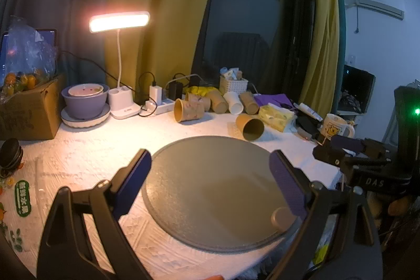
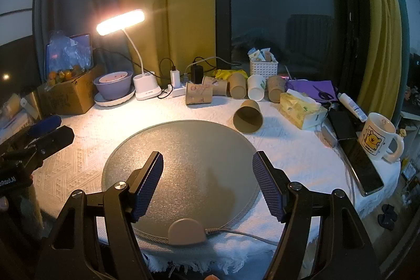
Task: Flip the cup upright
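A brown paper cup (image 1: 250, 126) (image 2: 247, 117) lies on its side on the white cloth, mouth toward me, just beyond the far right rim of the round grey mat (image 1: 210, 190) (image 2: 183, 164). My left gripper (image 1: 210, 162) is open and empty above the mat. My right gripper (image 2: 208, 162) is open and empty above the mat, with the cup ahead and to the right. The right gripper also shows at the right edge of the left wrist view (image 1: 349, 148), the left one at the left edge of the right wrist view (image 2: 47, 133).
A row of several paper cups (image 2: 236, 87) lies at the back by a power strip (image 2: 178, 91), lamp (image 2: 147, 88) and purple bowl (image 2: 113, 83). A tissue pack (image 2: 299, 109), phone (image 2: 365, 167) and mug (image 2: 378, 135) sit right. A cardboard box (image 2: 68, 93) stands left.
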`<state>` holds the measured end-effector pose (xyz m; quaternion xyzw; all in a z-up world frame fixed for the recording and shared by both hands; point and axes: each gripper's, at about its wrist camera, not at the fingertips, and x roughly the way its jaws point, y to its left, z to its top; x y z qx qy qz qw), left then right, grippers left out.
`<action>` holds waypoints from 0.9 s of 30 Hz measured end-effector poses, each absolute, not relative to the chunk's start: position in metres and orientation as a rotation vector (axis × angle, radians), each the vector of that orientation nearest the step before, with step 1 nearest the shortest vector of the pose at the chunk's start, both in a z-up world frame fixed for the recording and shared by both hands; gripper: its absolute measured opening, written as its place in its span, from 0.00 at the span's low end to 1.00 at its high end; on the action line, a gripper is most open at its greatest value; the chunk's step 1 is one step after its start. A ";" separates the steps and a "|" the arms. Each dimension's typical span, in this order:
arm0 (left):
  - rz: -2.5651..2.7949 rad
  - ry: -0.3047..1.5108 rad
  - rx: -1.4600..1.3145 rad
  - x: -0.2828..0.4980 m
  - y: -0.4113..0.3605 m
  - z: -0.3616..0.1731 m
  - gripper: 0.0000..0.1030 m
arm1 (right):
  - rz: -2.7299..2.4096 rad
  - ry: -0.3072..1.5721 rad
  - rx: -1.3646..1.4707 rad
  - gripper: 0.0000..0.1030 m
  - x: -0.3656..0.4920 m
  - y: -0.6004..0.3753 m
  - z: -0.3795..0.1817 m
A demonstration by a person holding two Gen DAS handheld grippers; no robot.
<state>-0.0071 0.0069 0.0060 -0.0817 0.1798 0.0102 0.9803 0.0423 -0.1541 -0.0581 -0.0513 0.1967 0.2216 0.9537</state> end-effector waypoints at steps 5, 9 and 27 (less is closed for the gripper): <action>0.020 0.360 -0.164 -0.008 0.005 0.004 0.89 | 0.451 0.398 -0.105 0.71 0.042 -0.155 -0.059; 0.016 0.362 -0.163 -0.008 0.004 0.004 0.89 | 0.450 0.399 -0.105 0.71 0.042 -0.154 -0.059; 0.003 0.366 -0.158 -0.008 0.000 0.006 0.89 | 0.435 0.378 -0.102 0.71 0.039 -0.161 -0.055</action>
